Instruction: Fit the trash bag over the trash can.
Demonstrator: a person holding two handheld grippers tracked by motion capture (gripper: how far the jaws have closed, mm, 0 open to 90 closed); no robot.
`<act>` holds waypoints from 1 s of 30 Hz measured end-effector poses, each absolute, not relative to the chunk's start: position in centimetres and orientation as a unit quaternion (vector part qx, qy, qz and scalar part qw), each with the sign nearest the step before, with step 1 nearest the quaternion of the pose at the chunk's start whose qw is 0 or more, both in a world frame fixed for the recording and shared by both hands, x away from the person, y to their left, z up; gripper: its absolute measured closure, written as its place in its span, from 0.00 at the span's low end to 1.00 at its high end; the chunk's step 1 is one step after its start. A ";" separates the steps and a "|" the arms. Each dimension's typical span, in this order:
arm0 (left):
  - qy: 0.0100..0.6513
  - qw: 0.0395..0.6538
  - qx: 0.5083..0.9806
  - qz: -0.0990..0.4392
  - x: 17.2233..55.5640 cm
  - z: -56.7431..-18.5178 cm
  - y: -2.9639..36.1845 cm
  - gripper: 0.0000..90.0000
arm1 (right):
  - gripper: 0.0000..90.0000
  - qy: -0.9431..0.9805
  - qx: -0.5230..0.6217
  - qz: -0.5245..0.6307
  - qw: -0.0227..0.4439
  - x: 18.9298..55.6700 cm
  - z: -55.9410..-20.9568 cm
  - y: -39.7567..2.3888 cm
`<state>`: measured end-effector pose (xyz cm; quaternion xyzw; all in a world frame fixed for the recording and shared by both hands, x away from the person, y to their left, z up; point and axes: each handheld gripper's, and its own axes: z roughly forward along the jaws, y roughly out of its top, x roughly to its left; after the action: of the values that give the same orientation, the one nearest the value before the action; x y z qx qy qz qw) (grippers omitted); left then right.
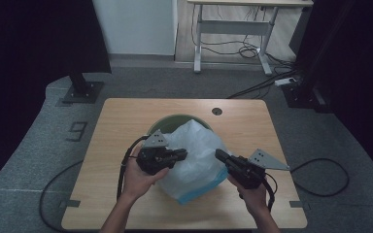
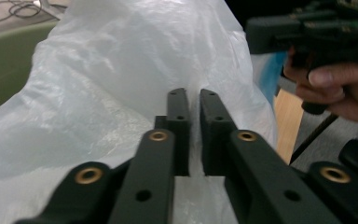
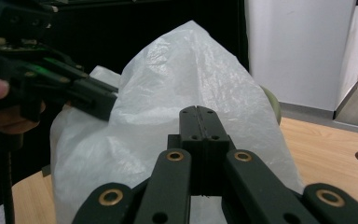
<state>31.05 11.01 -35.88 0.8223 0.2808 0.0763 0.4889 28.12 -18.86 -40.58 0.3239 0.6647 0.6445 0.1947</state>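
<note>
The left claw (image 1: 178,156) has its jaws nearly together, pinching a fold of the white plastic bag (image 1: 194,160), which billows ahead of it over the green bin (image 1: 167,122). The right claw (image 1: 220,155), jaws fully together, grips the bag's opposite side above the table (image 1: 126,121).

The plastic bag (image 1: 196,155) is set on the table (image 1: 121,145) just in front of the bin (image 1: 167,121); the grippers are placed at the bag's sides.
</note>
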 end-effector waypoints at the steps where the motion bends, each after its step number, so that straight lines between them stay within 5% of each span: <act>1: 0.282 0.490 0.821 0.078 31.1 -36.0 11.1 0.98 | 0.99 0.665 0.323 0.646 0.193 28.0 -40.7 -18.9; 12: 0.308 0.542 0.781 0.047 32.1 -36.4 13.4 1.00 | 0.74 0.641 0.327 0.656 0.227 24.7 -41.2 -21.7; 21: 0.323 0.546 0.772 0.033 32.9 -36.6 13.7 1.00 | 0.71 0.646 0.367 0.622 0.248 21.8 -44.9 -23.9; 30: 0.332 0.542 0.772 0.020 33.4 -36.7 13.7 1.00 | 0.70 0.655 0.383 0.600 0.253 22.7 -46.4 -23.3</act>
<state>33.36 13.72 -36.72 0.7716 0.3316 0.0202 0.5425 22.72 -23.33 -46.36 0.3826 0.6549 0.6004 0.2535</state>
